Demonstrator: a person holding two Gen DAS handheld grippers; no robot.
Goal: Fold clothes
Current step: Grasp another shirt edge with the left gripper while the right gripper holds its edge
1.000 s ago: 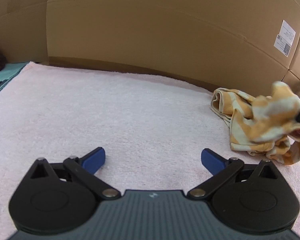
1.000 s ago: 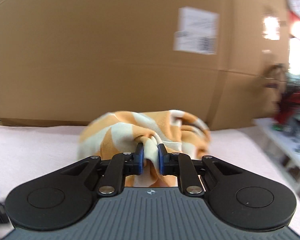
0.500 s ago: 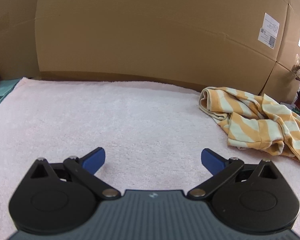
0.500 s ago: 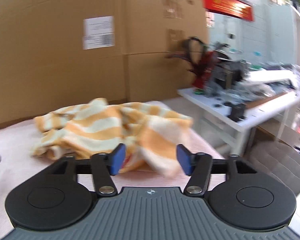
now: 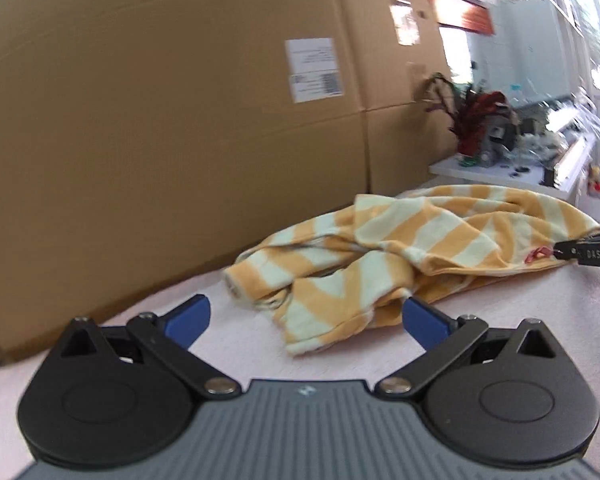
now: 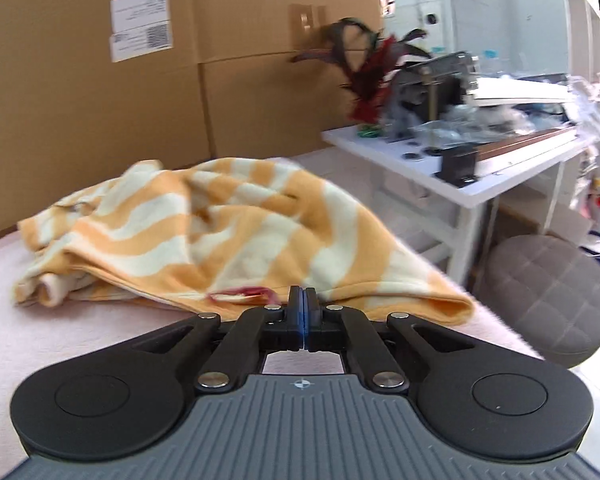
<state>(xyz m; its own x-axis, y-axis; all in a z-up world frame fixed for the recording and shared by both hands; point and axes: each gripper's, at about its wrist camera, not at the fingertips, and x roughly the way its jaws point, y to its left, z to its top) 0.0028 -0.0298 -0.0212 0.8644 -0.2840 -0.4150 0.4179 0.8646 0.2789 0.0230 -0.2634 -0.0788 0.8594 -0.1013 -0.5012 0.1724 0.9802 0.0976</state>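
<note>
An orange-and-cream striped garment (image 5: pixel 420 240) lies crumpled on the pink towel-covered table (image 5: pixel 500 308), close to the cardboard wall. My left gripper (image 5: pixel 304 316) is open just in front of the garment's near corner, and its blue pads press on nothing. My right gripper (image 6: pixel 304 300) has its jaws closing tight on the hem of the garment (image 6: pixel 220 232), next to a small red label (image 6: pixel 240 294). In the left wrist view the right gripper (image 5: pixel 556 254) pinches that hem at the far right, and the cloth tents up toward it.
Tall cardboard boxes (image 5: pixel 140 120) wall off the back of the table. Past the table's right edge stand a cluttered white side table (image 6: pixel 480 176) and a grey quilted stool (image 6: pixel 548 300). Bare pink towel (image 6: pixel 60 340) stretches to the left.
The right gripper let the bunched garment go, opened wide, then shut on its hem. The left gripper swung right and rolled, and now faces the garment close up.
</note>
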